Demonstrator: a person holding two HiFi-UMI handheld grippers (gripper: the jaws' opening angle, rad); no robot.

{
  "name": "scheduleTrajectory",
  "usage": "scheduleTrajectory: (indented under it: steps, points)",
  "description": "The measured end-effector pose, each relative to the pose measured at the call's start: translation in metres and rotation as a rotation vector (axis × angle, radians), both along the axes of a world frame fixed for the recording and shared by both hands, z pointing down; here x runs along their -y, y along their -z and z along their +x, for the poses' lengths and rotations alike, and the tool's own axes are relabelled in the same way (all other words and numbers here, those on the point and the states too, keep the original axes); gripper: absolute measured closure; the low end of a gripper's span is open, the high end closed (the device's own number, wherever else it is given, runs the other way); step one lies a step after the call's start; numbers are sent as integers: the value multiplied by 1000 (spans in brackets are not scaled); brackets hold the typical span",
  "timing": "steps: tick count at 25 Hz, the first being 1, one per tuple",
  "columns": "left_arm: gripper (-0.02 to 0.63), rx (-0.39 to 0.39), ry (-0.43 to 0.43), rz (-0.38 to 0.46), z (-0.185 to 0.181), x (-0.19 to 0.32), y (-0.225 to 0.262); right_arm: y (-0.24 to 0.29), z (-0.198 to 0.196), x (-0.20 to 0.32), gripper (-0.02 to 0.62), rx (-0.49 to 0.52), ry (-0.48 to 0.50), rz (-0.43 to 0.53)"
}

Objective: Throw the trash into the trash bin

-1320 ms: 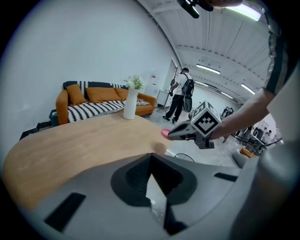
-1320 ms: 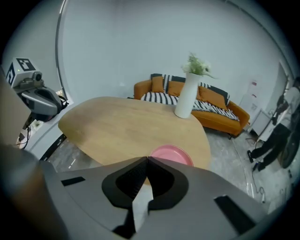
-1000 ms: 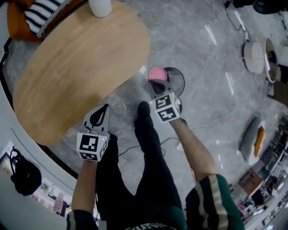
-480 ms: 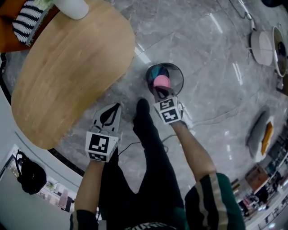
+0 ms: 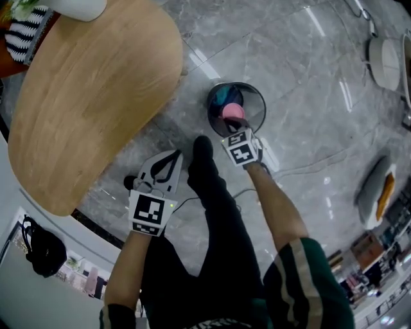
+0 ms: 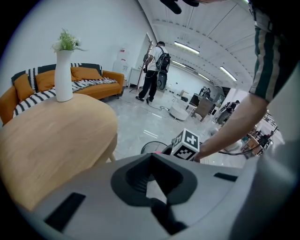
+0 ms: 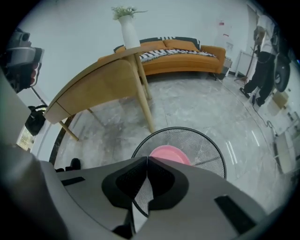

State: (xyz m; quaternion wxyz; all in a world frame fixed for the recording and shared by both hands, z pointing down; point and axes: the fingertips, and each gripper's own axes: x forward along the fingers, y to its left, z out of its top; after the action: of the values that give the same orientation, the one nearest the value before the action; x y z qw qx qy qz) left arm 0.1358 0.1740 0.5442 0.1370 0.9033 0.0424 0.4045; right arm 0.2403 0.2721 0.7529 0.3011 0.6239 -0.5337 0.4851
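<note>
A black mesh trash bin (image 5: 255,97) stands on the grey floor just past my feet, with something blue (image 5: 221,96) inside it. My right gripper (image 5: 232,126) points steeply down over the bin's mouth and is shut on a pink round piece of trash (image 5: 232,112). In the right gripper view the pink trash (image 7: 168,153) shows just beyond the right gripper (image 7: 147,159), inside the bin's rim (image 7: 206,143). My left gripper (image 5: 174,155) hangs shut and empty left of my leg. In the left gripper view the left gripper (image 6: 151,155) faces the bin (image 6: 149,146).
A round wooden table (image 5: 90,96) with a white vase (image 5: 74,8) fills the upper left. My dark trouser leg and shoe (image 5: 202,151) stand between the grippers. An orange sofa (image 6: 89,79) lies behind the table, and people (image 6: 152,70) stand far off.
The right gripper has sunk with the pink trash, from over the bin's left rim to inside its mouth. The left gripper has dropped and drifted right toward my leg.
</note>
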Motion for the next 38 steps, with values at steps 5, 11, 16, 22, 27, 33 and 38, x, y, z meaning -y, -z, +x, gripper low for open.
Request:
scheduleTrajectory:
  steps: [5, 11, 16, 22, 27, 33, 38]
  points:
    - [606, 22, 3, -8, -9, -1, -7, -13, 6, -6, 592, -10, -12, 11]
    - [606, 17, 4, -12, -10, 1, -2, -7, 15, -16, 543, 2, -77, -12]
    - [606, -15, 20, -15, -18, -2, 18, 16, 11, -26, 566, -49, -79, -47]
    - [606, -52, 19, -7, -60, 4, 55, 66, -19, -10, 594, -91, -88, -48]
    - [606, -53, 41, 21, -117, 26, 98, 125, -71, 11, 594, -96, -86, -30]
    - [606, -69, 106, 69, -180, 67, 165, 210, -146, 52, 594, -76, -124, 61]
    - [606, -79, 208, 134, -241, 114, 223, 306, -200, 117, 594, -58, -133, 208]
